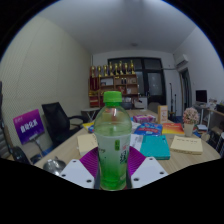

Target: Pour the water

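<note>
Between the jaws, a green bottle [113, 140] with a green cap stands upright, filling the near view and blocking what lies straight ahead. The purple pads [92, 160] sit against both its sides, so the gripper [113, 172] looks pinched on it, though contact is hard to confirm. Beyond lie a teal book [155, 147], a tan notebook [186, 144] and colourful items on the pale surface [70, 148]. A black chair [58, 120] stands left, a purple sign [29, 125] nearer. A shelf with trophies [112, 80] lines the far wall.
</note>
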A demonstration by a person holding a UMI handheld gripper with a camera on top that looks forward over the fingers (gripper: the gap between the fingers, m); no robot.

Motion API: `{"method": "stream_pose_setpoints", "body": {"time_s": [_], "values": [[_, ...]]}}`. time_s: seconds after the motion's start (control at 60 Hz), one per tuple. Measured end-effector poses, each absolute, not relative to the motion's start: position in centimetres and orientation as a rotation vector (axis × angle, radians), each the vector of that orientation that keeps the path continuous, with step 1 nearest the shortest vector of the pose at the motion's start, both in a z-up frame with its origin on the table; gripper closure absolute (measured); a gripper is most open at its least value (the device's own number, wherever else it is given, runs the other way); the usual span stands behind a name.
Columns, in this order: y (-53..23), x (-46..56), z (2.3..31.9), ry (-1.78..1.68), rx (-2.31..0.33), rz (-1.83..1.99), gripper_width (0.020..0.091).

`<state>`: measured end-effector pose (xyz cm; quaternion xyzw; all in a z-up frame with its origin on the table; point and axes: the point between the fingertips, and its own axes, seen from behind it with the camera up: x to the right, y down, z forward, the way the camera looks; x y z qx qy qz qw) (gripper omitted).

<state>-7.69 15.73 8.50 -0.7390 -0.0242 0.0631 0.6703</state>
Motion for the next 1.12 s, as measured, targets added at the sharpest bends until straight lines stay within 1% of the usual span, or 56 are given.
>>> {"method": "stream_pose_setpoints", "body": {"time_s": [0.05, 0.067, 0.083, 0.1, 0.117, 0.133, 0.183, 0.217, 0.233, 0.25, 0.267, 0.283, 0.367, 0.383, 0.433, 0.45, 0.467, 0.517, 0.567, 0.65, 0.883, 1.117], "values": [[16.2, -7.2, 7.5, -0.066, -1.692, 0.090, 0.0742], [16.4, -7.1, 7.2, -0.070, -1.702, 0.075, 0.0701], [16.1, -8.0, 5.7, -0.071, -1.698, 0.065, 0.0701], [16.2, -8.1, 6.5, -0.080, -1.666, 0.065, 0.0730], [15.5, -8.0, 5.7, -0.091, -1.662, 0.066, 0.0733], [15.8, -6.3, 8.0, -0.111, -1.668, 0.056, 0.0731], [15.8, -6.3, 8.4, -0.118, -1.664, 0.048, 0.0731], [15.8, -6.2, 8.6, -0.115, -1.666, 0.047, 0.0720], [15.8, -6.2, 8.7, -0.115, -1.665, 0.048, 0.0694], [15.6, -6.1, 8.6, -0.112, -1.664, 0.050, 0.0696], [15.6, -6.1, 8.5, -0.109, -1.665, 0.053, 0.0678], [15.5, -6.0, 8.5, -0.103, -1.668, 0.058, 0.0633], [15.1, -5.8, 8.0, -0.065, -1.703, 0.083, 0.0540], [15.0, -5.7, 7.9, -0.059, -1.715, 0.086, 0.0509], [14.5, -5.6, 7.8, -0.047, -1.742, 0.110, 0.0359], [14.3, -6.0, 7.4, -0.038, -1.739, 0.121, 0.0310], [13.9, -5.4, 8.1, -0.034, -1.740, 0.133, 0.0261], [12.9, -4.9, 8.6, -0.018, -1.738, 0.151, 0.0249], [11.5, -4.5, 9.1, -0.011, -1.734, 0.141, 0.0266], [8.5, -3.5, 10.6, -0.024, -1.721, 0.106, 0.0269], [-4.9, -3.4, 15.0, -0.065, -1.657, 0.114, 0.0269], [-16.3, -4.1, 16.3, -0.084, -1.655, 0.141, 0.0269]]}}
